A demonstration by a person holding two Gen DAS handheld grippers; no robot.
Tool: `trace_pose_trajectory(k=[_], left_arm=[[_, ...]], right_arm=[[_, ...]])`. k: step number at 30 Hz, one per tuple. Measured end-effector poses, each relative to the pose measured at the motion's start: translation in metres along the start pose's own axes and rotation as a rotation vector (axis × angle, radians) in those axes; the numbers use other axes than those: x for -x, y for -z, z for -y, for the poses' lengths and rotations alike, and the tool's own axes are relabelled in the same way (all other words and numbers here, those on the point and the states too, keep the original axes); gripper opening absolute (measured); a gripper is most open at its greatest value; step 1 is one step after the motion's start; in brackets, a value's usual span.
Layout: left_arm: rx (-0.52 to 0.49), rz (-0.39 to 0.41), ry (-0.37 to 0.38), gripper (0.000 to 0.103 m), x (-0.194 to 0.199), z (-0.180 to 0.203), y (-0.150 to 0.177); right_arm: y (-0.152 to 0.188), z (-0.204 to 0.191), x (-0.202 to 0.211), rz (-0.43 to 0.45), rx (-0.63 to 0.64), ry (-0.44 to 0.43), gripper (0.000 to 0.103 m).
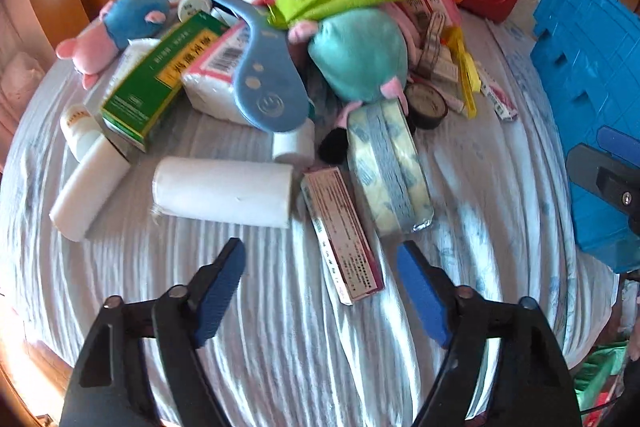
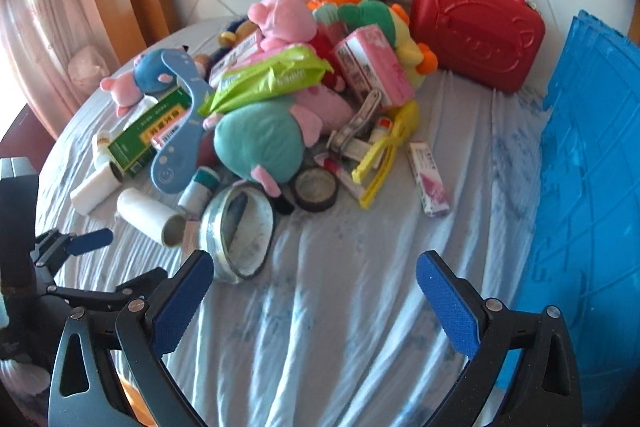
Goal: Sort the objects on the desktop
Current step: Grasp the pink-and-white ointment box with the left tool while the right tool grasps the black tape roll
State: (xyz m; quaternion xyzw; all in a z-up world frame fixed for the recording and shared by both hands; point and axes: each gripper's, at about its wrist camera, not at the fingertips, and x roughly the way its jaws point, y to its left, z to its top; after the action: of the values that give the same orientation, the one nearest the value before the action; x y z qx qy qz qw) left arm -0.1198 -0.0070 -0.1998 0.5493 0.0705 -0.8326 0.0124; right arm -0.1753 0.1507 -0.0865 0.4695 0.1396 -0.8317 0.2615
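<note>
A heap of toys, boxes and rolls covers the far half of the table (image 1: 280, 347), which is draped in a pale blue cloth. At the heap's near edge a pink carton (image 1: 342, 233) lies flat, its long axis running from the heap toward the table's near edge. The left gripper (image 1: 320, 259) tilts steeply down just before the carton's near end, jaws apart, nothing between them. The right gripper (image 2: 314, 271) angles down over bare cloth, jaws spread wide and empty, beside a tape roll (image 2: 240, 231).
</note>
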Motion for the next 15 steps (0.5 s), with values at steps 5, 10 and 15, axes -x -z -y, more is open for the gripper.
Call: trace_pose_trajectory(k=[5,10,15], left_arm=[[-0.016,-0.054,0.021,0.052,-0.034,0.014,0.009],[-0.022,-0.027,-0.017,0.048,-0.051,0.013,0.002],[0.003,0.001,-0.039,0.033,-0.056,-0.009,-0.008]], right_arm=[[0.010,-0.003,-0.027,-0.064,-0.016,-0.040,0.092],[0.009,-0.019,-0.060,-0.134,-0.014,-0.116,0.082],[-0.001,-0.037,-0.087,-0.159,-0.016,-0.175,0.082]])
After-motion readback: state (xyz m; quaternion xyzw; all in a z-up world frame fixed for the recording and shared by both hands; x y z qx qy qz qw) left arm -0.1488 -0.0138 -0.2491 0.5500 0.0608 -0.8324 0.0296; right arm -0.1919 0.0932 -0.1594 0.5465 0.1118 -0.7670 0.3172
